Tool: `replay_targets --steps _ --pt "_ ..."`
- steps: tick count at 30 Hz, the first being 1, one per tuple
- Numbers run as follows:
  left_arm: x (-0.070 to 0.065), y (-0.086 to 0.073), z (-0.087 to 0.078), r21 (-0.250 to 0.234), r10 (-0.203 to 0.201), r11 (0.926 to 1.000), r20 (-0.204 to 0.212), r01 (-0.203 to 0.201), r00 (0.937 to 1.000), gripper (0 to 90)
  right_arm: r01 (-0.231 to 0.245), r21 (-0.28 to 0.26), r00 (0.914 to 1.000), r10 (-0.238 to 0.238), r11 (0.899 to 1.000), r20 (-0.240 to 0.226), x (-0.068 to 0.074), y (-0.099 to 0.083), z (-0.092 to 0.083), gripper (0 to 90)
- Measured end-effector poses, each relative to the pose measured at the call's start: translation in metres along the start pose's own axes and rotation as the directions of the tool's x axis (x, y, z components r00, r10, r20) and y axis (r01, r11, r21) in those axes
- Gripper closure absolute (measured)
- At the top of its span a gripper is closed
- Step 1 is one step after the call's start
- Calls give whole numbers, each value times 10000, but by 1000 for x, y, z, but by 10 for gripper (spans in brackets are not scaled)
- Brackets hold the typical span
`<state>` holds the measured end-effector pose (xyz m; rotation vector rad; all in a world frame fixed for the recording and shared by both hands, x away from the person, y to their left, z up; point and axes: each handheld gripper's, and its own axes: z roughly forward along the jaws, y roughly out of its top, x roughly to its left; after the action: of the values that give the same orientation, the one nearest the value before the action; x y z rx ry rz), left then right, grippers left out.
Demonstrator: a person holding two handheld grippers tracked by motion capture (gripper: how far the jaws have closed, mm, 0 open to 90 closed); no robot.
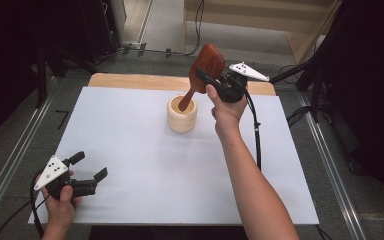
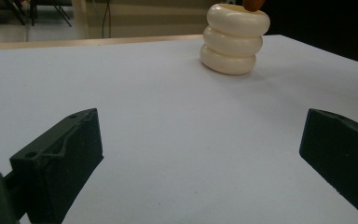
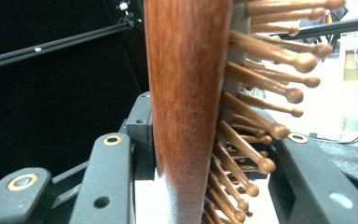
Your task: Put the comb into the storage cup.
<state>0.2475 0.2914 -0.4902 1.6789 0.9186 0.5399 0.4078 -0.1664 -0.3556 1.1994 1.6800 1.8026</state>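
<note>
A reddish-brown wooden hairbrush (image 1: 207, 62) stands tilted, its handle end down inside a cream ribbed cup (image 1: 182, 115) at the far middle of the table. My right gripper (image 1: 203, 78) is shut on the brush where the head meets the handle. In the right gripper view the brush (image 3: 186, 93) fills the space between the jaws, its smooth back against the left jaw and its wooden pins toward the right jaw. My left gripper (image 1: 89, 166) rests open at the near left corner with nothing in it. In the left gripper view its jaws stand wide apart (image 2: 200, 149), facing the cup (image 2: 234, 39).
A white sheet (image 1: 130, 150) covers the table, with a strip of bare wood (image 1: 130, 80) along the far edge. Dark stands and cables surround the table. The right forearm (image 1: 250, 175) crosses the right half of the sheet.
</note>
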Motion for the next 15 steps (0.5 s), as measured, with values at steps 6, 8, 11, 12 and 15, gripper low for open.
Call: replay_targets --steps 6,8,11,12,15 --pt "0 0 0 9 2 10000 6 -2 10000 0 -12 99 9999 11 10000 107 -3 -4 6 543" --pt "0 0 0 17 24 10000 15 -24 10000 0 -11 174 9999 9 9998 123 -4 -6 8 543" --pt "0 0 0 25 47 10000 29 -47 10000 0 -14 251 9998 10 9997 173 -5 -9 11 543" --pt "0 0 0 8 26 10000 27 -26 10000 0 -24 280 9998 18 9996 201 -6 -11 12 543" --pt "0 0 0 2 24 10000 30 -24 10000 0 -77 356 9996 67 9993 278 -7 -14 16 542"
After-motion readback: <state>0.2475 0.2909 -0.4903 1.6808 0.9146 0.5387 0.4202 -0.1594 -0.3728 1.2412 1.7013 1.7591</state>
